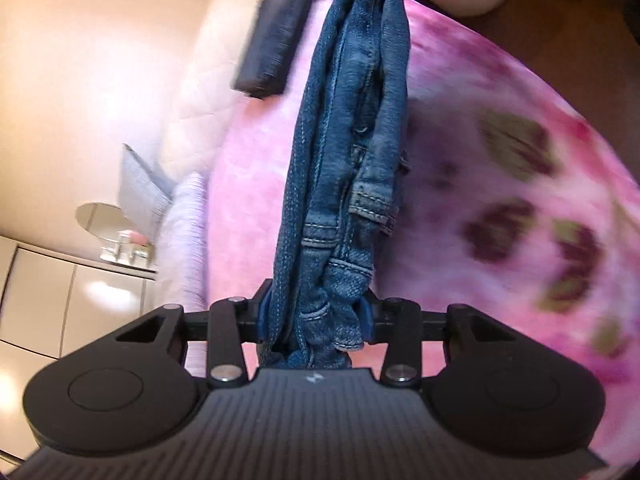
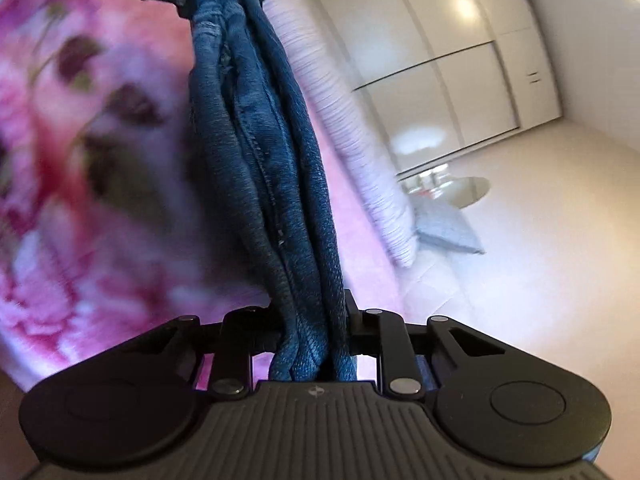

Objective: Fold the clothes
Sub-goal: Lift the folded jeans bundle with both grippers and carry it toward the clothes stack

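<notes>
While facing each other, both tongs (image 1: 316, 316) (image 2: 312, 332) clamp jeans (image 1: 352, 120).

Jeans (image 1: 348, 152): blue denim, faded in patches, pale stitched seams and hems. Bunched lengthwise into a thick rope of folds, stretched taut in the air above the pink floral bed (image 1: 500, 184), not touching it. One end was gathered and clamped in the left tool (image 1: 316, 320), with short hemmed ends poking out at the clamp; the other end was clamped in the right tool (image 2: 312, 336). A second dark folded garment (image 1: 276, 36) lay flat on the bed, blurred.
</notes>
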Action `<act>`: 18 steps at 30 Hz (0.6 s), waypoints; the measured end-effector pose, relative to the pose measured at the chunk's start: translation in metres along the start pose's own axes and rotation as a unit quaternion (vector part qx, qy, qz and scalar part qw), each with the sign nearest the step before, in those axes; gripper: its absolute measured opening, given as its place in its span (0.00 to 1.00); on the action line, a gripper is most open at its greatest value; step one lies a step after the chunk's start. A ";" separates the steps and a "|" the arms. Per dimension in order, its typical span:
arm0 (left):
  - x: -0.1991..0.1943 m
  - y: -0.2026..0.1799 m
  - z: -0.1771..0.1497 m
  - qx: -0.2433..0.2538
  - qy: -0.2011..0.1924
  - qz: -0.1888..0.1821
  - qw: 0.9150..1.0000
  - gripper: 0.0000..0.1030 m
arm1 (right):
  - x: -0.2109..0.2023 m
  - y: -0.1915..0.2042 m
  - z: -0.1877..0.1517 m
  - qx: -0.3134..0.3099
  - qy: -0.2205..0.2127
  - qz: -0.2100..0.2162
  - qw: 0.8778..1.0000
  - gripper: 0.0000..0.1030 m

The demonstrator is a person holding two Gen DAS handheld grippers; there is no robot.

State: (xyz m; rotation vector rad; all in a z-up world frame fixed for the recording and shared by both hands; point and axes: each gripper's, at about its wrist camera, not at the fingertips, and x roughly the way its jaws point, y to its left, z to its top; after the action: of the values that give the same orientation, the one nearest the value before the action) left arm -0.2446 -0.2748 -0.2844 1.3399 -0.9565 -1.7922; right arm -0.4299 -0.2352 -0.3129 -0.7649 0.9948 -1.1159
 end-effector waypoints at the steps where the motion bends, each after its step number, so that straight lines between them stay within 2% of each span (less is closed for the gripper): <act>1: 0.003 0.012 0.003 -0.003 -0.006 0.004 1.000 0.36 | 0.001 -0.011 0.001 0.003 -0.008 -0.008 1.000 0.20; 5: 0.027 0.052 0.017 -0.008 -0.033 0.002 0.999 0.36 | 0.028 -0.060 0.002 0.022 -0.020 -0.037 0.999 0.20; 8: 0.043 0.074 0.027 -0.013 -0.039 -0.018 0.999 0.35 | 0.050 -0.088 0.001 0.027 -0.005 -0.027 0.999 0.19; 14: 0.049 0.130 0.046 -0.033 -0.038 -0.117 0.992 0.35 | 0.060 -0.147 0.013 0.017 0.048 0.050 0.997 0.18; 18: 0.039 0.173 0.067 -0.036 -0.050 -0.155 0.986 0.35 | 0.041 -0.193 0.022 0.021 0.089 0.088 0.992 0.18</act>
State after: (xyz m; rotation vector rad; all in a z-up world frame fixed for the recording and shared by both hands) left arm -0.3014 -0.3827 -0.1388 1.4243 -0.7574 -2.1246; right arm -0.4743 -0.3282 -0.1427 -0.5382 1.1619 -1.0610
